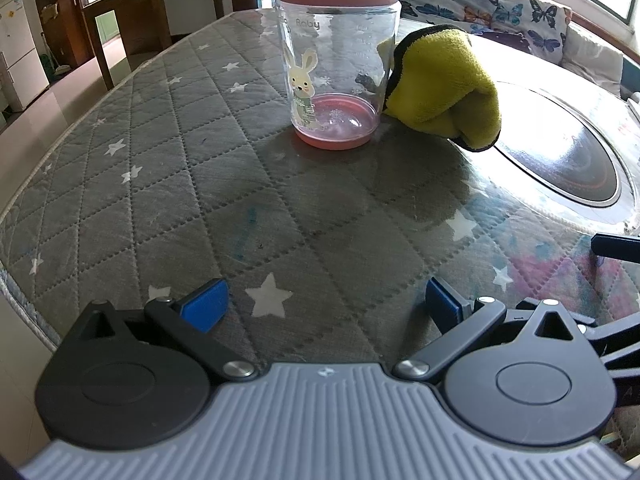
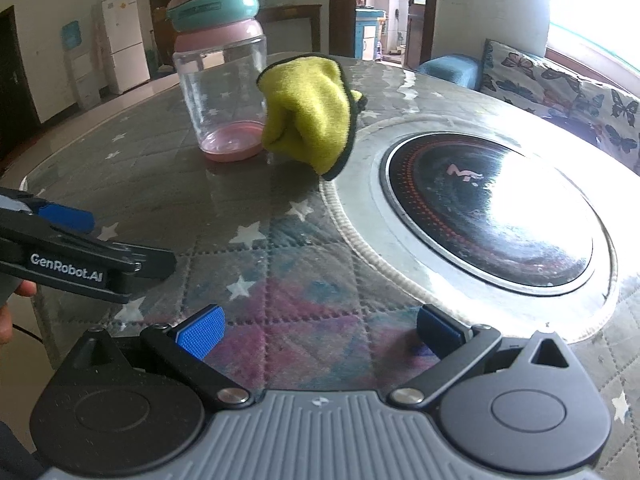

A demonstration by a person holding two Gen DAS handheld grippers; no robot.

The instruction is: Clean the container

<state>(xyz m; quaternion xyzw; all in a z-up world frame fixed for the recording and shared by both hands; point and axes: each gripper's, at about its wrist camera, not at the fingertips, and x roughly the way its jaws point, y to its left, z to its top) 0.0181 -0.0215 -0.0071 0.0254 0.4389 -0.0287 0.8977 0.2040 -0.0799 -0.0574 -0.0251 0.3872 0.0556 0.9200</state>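
Observation:
A clear plastic bottle (image 1: 336,68) with a pink base, pink and teal lid and a rabbit print stands upright on the quilted table cover. It also shows in the right wrist view (image 2: 222,92). A crumpled yellow cloth (image 1: 444,84) with a black edge lies against the bottle's right side; it also shows in the right wrist view (image 2: 312,112). My left gripper (image 1: 326,306) is open and empty, well short of the bottle. My right gripper (image 2: 320,330) is open and empty, near the table's front. The left gripper's body (image 2: 72,256) shows at the left of the right wrist view.
A round black induction hob (image 2: 492,208) is set in the table (image 1: 160,184) to the right of the cloth. A butterfly-print sofa (image 1: 492,12) stands behind the table. A white fridge (image 2: 120,40) and wooden furniture are far off.

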